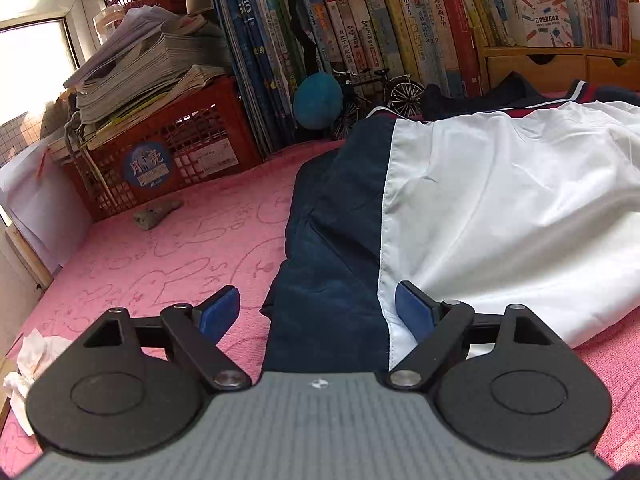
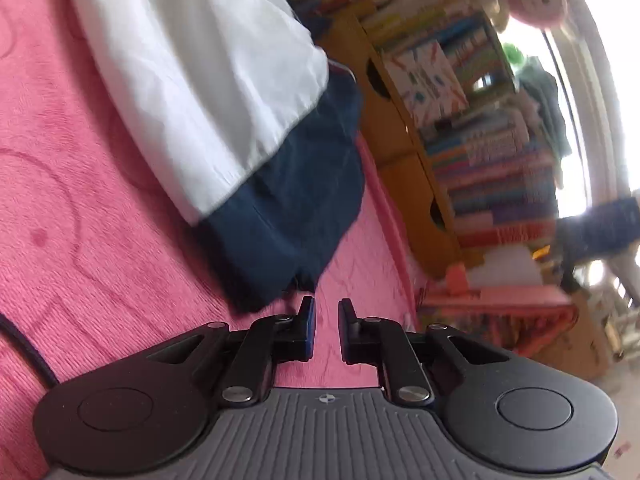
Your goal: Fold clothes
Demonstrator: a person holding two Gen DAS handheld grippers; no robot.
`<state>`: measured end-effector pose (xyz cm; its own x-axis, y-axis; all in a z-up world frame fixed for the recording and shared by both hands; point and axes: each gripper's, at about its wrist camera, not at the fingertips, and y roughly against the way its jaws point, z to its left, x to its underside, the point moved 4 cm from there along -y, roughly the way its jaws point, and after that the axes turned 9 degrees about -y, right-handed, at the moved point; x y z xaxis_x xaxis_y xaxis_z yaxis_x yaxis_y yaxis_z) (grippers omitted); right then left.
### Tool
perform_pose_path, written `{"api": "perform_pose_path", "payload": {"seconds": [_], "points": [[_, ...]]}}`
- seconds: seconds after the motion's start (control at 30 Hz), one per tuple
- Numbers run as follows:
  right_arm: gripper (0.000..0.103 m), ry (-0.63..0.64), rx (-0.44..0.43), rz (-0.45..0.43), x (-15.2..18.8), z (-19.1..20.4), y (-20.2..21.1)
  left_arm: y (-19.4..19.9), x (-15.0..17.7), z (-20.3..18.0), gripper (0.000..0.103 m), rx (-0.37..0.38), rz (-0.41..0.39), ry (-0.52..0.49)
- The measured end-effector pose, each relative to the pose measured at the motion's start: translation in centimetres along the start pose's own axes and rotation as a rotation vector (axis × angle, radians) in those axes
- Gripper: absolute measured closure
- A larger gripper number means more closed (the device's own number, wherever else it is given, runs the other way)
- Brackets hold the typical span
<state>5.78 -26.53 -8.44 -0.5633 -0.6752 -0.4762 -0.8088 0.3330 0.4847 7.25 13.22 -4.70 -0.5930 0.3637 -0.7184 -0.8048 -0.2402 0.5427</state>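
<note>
On the pink blanket [image 1: 168,264]: navy-and-white jacket [image 1: 500,208] lies spread, partly bunched, in front of the bookshelf [image 1: 400,32].
Left gripper [image 1: 318,312]: jaws wide apart, nothing held, straddling the near navy/white seam at the hem.
Right gripper [image 2: 326,330]: jaws narrowly parted, empty, just short of the navy corner [image 2: 288,216].
Fabric: looks like thin, light, slick shell; probably limp, will slide and billow.
Grip: pinch the hem edge or the seam, deep in the pads.
Risk: a single layer slipping out.
</note>
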Motion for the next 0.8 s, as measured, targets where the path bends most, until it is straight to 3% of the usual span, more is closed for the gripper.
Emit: {"api": "perform_pose_path", "payload": {"seconds": [0.1,0.23,0.3,0.37,0.47,0.53,0.63,0.77,0.8], "points": [[0.078,-0.073,-0.023,-0.019,-0.1,-0.9,1.1,0.0,0.0,-0.1,0.016,-0.005,0.0,-0.005],[0.069,-0.128,-0.167,-0.206,-3.2,0.6,6.7,0.1,-0.1,-0.2,0.015,-0.011,-0.001,-0.011],[0.06,-0.179,-0.288,-0.282,-5.9,2.3,9.1,0.1,-0.1,-0.2,0.015,-0.014,-0.001,-0.014],[0.059,-0.25,-0.437,-0.327,-8.7,4.3,11.3,0.1,-0.1,-0.3,0.015,-0.017,-0.001,-0.017],[0.059,-0.466,-0.744,-0.255,-13.1,7.3,12.0,0.1,-0.2,-0.4,0.015,-0.028,-0.003,-0.028],[0.059,-0.575,-0.873,-0.189,-15.1,9.1,11.3,0.1,-0.2,-0.4,0.014,-0.032,-0.003,-0.031],[0.063,-0.622,-0.866,-0.145,-16.1,10.8,9.9,0.1,-0.2,-0.3,0.013,-0.038,-0.001,-0.029],[0.089,-0.58,-0.745,-0.186,-14.2,9.6,8.6,0.1,-0.2,-0.2,0.012,-0.033,0.0,-0.022],[0.08,-0.583,-0.667,-0.184,-13.5,8.5,8.1,0.0,-0.2,-0.2,0.012,-0.029,0.001,-0.018]]}}
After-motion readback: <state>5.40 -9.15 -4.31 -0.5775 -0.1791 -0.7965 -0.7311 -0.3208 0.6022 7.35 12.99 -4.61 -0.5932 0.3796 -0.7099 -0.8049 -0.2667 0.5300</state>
